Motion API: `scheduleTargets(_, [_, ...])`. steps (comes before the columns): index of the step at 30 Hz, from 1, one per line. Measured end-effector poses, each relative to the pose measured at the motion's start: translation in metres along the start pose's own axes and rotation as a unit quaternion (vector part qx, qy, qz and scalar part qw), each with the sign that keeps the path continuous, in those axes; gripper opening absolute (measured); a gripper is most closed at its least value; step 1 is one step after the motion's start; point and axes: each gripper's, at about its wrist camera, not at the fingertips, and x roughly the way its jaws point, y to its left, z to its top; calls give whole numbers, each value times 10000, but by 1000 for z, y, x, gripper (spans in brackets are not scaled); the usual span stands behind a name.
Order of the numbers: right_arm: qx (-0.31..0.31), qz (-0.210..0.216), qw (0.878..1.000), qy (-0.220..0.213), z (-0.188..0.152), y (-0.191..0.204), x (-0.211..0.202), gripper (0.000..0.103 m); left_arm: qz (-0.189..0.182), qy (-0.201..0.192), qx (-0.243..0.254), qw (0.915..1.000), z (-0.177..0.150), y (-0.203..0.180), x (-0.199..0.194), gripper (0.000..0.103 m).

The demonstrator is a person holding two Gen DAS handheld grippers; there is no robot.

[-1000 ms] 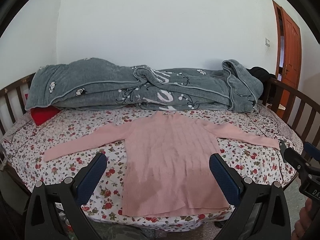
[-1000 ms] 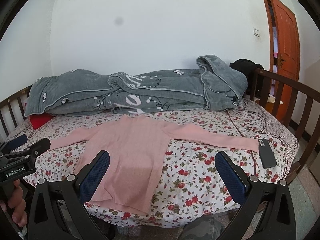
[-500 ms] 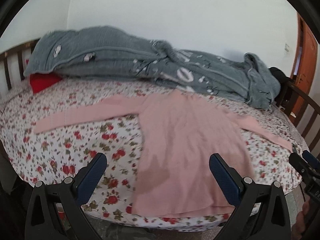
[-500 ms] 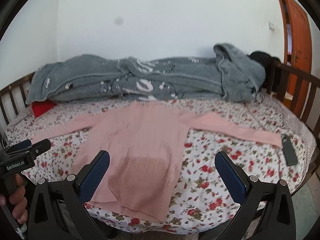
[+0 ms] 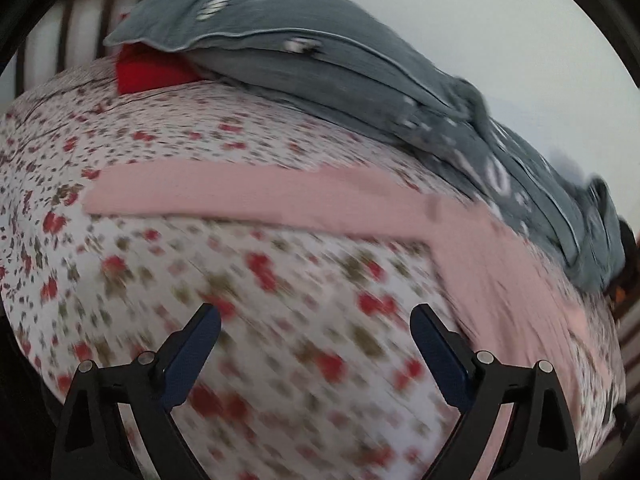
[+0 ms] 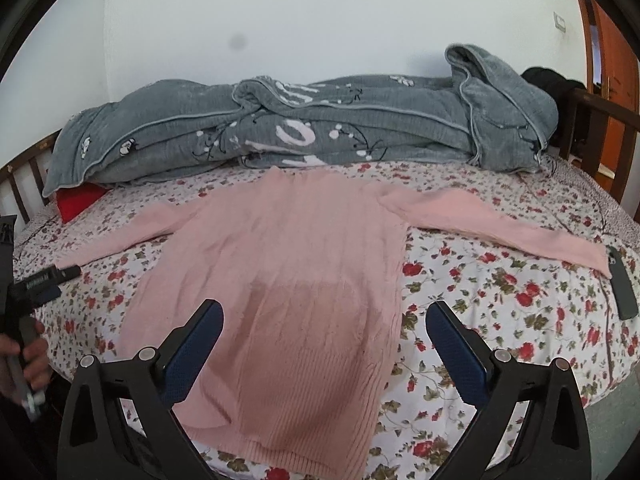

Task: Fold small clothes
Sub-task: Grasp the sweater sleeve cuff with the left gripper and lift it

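Now that your left gripper (image 5: 316,330) has swung from the sweater's (image 6: 288,264) body toward its sleeve (image 5: 248,196), jaws spread but just narrowing on nothing, the sleeve fold looks next; right gripper (image 6: 322,326) hangs spread, empty, over the sweater flat on the bed (image 6: 500,296).

**A bedroom in a home**

A bed (image 6: 500,320) with a red-flowered sheet fills the room, edged by a dark wooden slatted rail (image 6: 24,184). A grey plush blanket (image 6: 320,128) printed with white letters is heaped along the plain white wall (image 6: 320,20), with a red cushion (image 6: 76,200) tucked under one end. An orange-brown wooden door (image 6: 612,48) stands at the right, a light switch (image 6: 560,22) beside it.
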Motion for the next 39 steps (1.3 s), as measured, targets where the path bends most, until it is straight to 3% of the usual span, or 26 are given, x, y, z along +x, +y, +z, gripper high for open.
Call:
scheduleTargets(6, [-75,-189,9996,191,-6,0,21,96,168,-110,-786,9967,34,76,29,90])
scheduleTargets(9, [-48,-315,9992,258,-13,-2,29,93,-12,-41,-1404,9901,41,118,46,82])
scheduleTargets(12, [23,-428,9984,370,-20,-3,37,90,-323,-169,-1939,9804,46,148,52,69])
scheduleTargets(15, [62,-502,9977,450,-23,-3,41,89,-408,-166,-2155,9755,56,161,58,57])
scheduleTargets(19, [225,-213,9984,473,-17,0,52,89,123,-73,-2372,9714,69,173,68,20])
scheduleTargets(20, [213,-145,9986,451,-13,1,55,89,312,-59,-2516,9673,72,175,68,13])
scheduleTargets(22, [162,-83,9992,350,-2,3,61,88,488,-59,-2470,9678,79,171,66,7])
scheduleTargets(24, [91,-41,9997,230,13,5,67,88,907,-161,-2178,9716,89,152,56,7])
scheduleTargets(27, [54,120,9999,55,42,4,77,88,1090,-363,-1824,9765,105,113,32,6])
scheduleTargets(30, [19,368,9992,-173,71,-8,83,88,1231,-673,-1115,9838,123,50,2,6])
scheduleTargets(33, [71,388,9984,-409,84,-32,84,88,1153,-829,-562,9883,135,-18,-19,6])
scheduleTargets(39, [723,371,9945,-655,66,-99,85,88,880,-1023,491,9896,138,-175,-22,6])
